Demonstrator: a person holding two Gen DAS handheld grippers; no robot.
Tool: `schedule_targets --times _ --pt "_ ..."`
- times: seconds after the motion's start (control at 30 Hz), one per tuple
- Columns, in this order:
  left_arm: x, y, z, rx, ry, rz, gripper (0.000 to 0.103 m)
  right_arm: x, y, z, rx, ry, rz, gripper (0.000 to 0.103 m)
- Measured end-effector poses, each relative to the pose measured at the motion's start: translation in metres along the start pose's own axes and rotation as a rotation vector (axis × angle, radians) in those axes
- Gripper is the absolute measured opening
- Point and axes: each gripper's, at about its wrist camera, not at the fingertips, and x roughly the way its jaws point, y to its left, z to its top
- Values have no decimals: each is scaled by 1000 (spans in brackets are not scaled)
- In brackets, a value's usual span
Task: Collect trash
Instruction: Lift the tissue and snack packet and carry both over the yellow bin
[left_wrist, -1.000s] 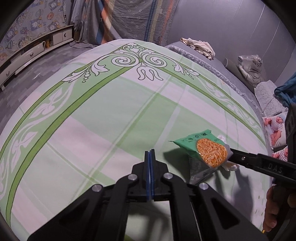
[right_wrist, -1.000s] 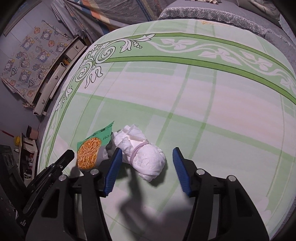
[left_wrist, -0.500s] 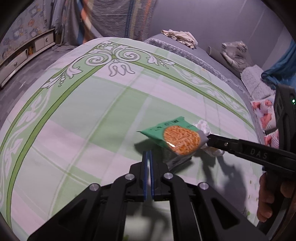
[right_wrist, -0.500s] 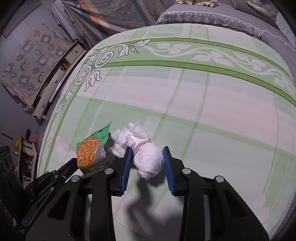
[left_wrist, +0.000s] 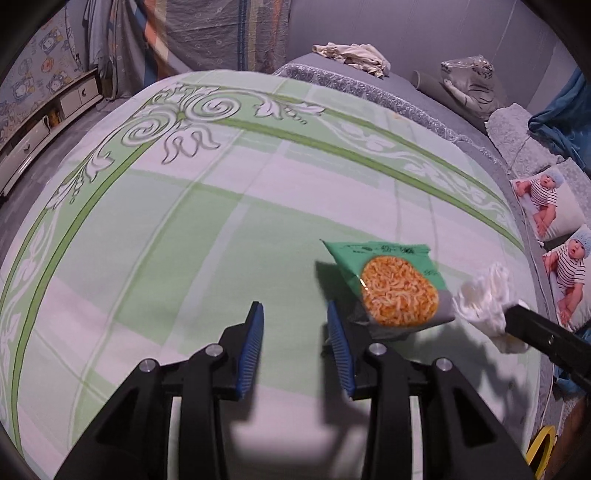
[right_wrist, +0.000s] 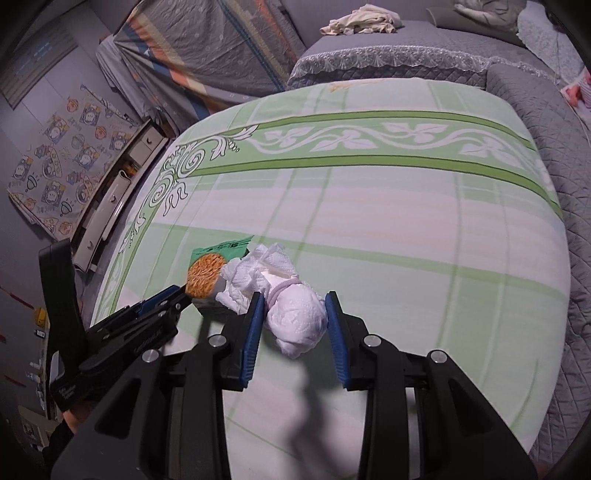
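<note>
A green snack packet with an orange noodle picture lies on the green patterned bedsheet. It also shows in the right wrist view. My left gripper is open and empty, its right finger just left of the packet. A crumpled white tissue wad tied with a pale band sits between the blue pads of my right gripper, which is shut on it. The wad also shows in the left wrist view.
A grey quilted sofa with loose cloth stands behind the bed. Baby-print cushions lie at the right. A low drawer cabinet stands on the floor at the left.
My left gripper went from shut to open and moved up to the packet. My right gripper closed around the tissue wad and lifted it a little.
</note>
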Motion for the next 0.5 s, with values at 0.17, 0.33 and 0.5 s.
schedule_targets --times 0.17,0.33,0.5 --pt "6 -24 10 35 1 -8 33 -22 -21 -5 36 -43 9 32" --pt "19 -50 19 54 24 -30 35 -42 -45 -12 77 -79 8 32" --pt "35 -77 29 85 26 -5 35 -55 -67 -20 111 -95 -1 32"
